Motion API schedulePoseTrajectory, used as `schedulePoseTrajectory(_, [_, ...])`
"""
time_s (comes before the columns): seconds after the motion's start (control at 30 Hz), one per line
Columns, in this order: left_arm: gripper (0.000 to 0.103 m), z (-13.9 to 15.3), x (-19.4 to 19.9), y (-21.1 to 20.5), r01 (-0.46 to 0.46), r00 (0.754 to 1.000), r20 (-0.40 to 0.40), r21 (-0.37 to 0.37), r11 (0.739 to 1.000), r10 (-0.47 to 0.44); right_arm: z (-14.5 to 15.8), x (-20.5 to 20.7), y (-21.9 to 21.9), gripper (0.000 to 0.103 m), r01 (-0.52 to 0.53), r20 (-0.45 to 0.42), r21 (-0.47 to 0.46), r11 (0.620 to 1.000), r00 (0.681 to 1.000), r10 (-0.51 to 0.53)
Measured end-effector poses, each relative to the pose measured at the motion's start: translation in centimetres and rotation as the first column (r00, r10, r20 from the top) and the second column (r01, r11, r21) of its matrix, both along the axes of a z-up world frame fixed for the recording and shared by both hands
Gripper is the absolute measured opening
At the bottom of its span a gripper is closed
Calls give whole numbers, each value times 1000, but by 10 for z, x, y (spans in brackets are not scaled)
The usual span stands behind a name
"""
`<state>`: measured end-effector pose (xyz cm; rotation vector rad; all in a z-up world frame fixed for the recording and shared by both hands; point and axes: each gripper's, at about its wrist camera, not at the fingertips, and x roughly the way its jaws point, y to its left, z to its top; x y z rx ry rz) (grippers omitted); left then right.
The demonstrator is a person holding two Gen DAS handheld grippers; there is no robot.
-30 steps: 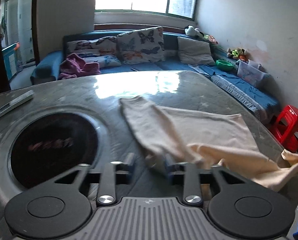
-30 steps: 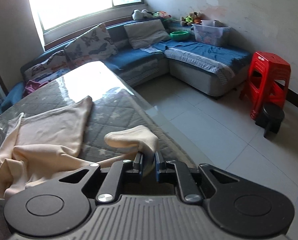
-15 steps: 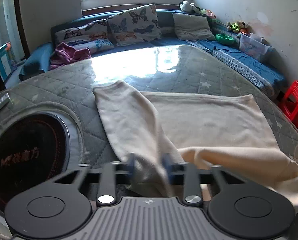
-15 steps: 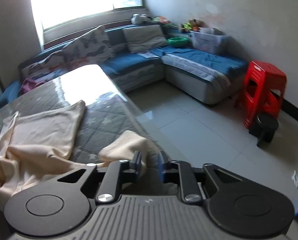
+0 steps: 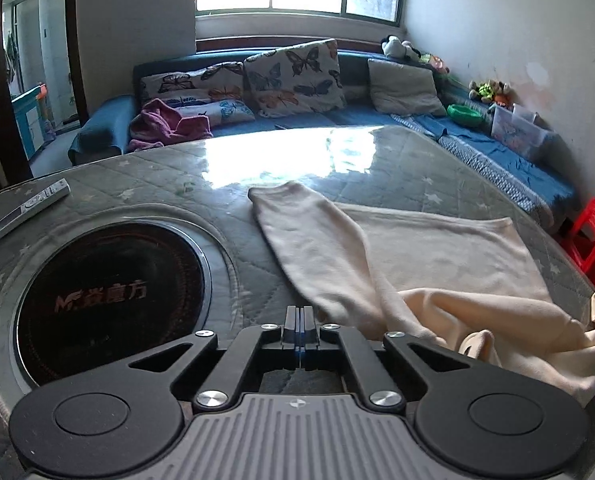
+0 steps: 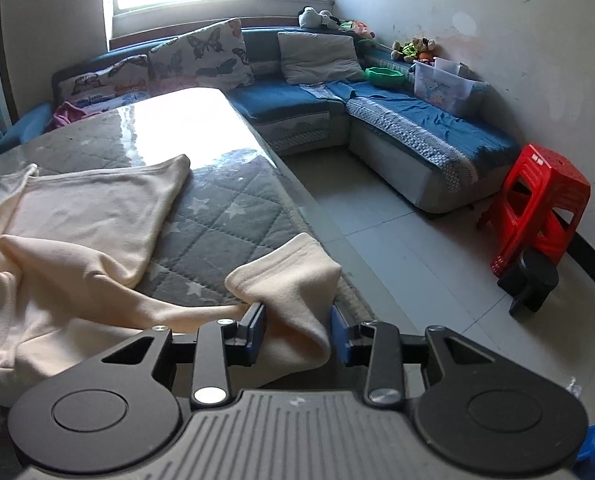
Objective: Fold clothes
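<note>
Black tongs (image 5: 300, 334) — grey ribbed housing, silver screws.

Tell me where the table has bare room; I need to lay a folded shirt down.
Free: the far table strip between the cream garment and the sofa, and the quilted patch beside the sleeve. Crowded: the cooktop and remote.

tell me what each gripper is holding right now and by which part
Nothing is held. The left gripper is shut with nothing between its fingers, beside the cream garment. The right gripper is open, its fingers straddling the garment's cuff end without clamping it.
</note>
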<state>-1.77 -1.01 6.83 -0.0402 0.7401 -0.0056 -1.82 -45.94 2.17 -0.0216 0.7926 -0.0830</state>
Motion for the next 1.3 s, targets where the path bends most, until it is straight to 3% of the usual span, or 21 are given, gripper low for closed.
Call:
schedulePoseTrajectory(0.2, [5, 2, 10, -13, 27, 1000, -2, 5, 1000, -27, -3, 9, -17, 36, 97, 20, -88, 991, 995, -96])
schedulePoseTrajectory(0.33, [19, 0, 20, -26, 52, 999, -3, 19, 998, -52, 0, 8, -47, 36, 200, 33, -82, 976, 980, -198])
schedulePoseTrajectory(0.4, [31, -2, 27, -32, 54, 998, -12, 20, 998, -54, 3, 4, -59, 36, 241, 40, -77, 968, 970, -238])
schedulePoseTrajectory(0.57, [46, -9, 43, -47, 77, 997, -23, 36, 996, -76, 9, -7, -65, 37, 238, 59, -67, 969, 970, -235])
schedulePoseTrajectory(0.87, [47, -30, 74, -58, 57, 997, -63, 85, 995, -52, 15, -12, -25, 38, 81, 60, -5, 997, 995, -80])
schedulePoseTrajectory(1.13, [46, -32, 113, -60, 61, 994, -97, 61, 996, -55, 20, -2, 15, 39, -57, 58, 46, 997, 997, 55])
schedulePoseTrajectory(1.3, [29, -46, 131, -59, 49, 991, -127, 81, 995, -38, 19, 2, 30, 39, -103, 52, 59, 993, 994, 100])
